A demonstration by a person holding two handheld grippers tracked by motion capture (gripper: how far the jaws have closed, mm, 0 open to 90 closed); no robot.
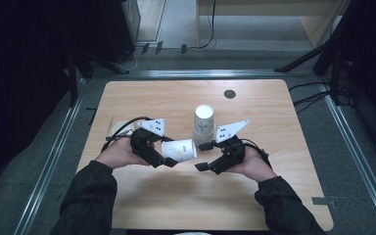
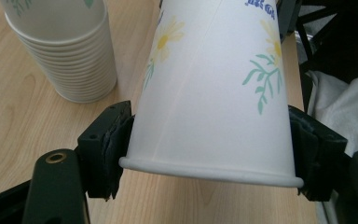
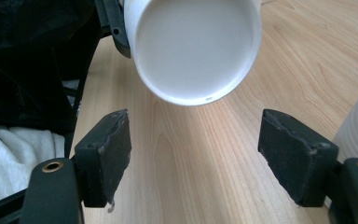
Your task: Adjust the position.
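The left gripper (image 1: 169,161) clamps a light, crushable paper cup (image 1: 178,150) near its rim; the right gripper (image 1: 203,156) waits wide, facing its stiffer base.

high view overhead; both gripper views close on one paper cup (image 2: 214,93).

Light wood table (image 1: 254,196) sat on grey floor; there was a small dark round disc (image 1: 229,94) near its far edge, right of centre; a bit of grey tape (image 1: 323,201) was at the near right corner; black cables (image 1: 308,95) snaked off right; metal rails (image 1: 49,161) ran down the left; some white cloth (image 2: 349,107) was bunched beside the table.
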